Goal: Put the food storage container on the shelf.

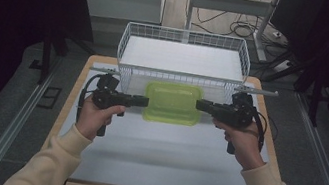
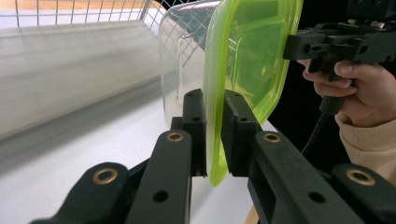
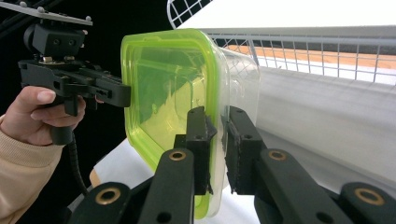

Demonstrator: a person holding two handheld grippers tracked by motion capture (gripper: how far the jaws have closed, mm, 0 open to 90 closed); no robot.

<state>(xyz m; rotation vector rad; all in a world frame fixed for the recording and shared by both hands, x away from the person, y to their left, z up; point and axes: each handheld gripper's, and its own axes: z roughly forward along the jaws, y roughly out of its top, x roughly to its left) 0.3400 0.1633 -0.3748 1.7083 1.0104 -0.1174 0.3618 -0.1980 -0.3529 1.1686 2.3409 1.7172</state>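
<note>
A clear plastic container with a lime-green lid (image 1: 173, 103) hangs above the table between both grippers, just in front of the white wire basket (image 1: 184, 55). My left gripper (image 1: 144, 101) is shut on the lid's left rim, my right gripper (image 1: 199, 104) shut on its right rim. The left gripper view has the green lid (image 2: 247, 60) edge-on, pinched between the two black pads (image 2: 236, 128), with the clear tub (image 2: 184, 60) to its left. In the right gripper view the lid's rim (image 3: 210, 79) sits between the pads (image 3: 198, 140), the clear tub (image 3: 240, 79) on the right.
The wire basket stands at the table's far edge, with a white liner (image 1: 183, 57) as its floor. White table surface (image 1: 161, 158) stretches toward the person. A table frame and cables (image 1: 244, 25) lie on the floor beyond the basket. Dark curtains flank both sides.
</note>
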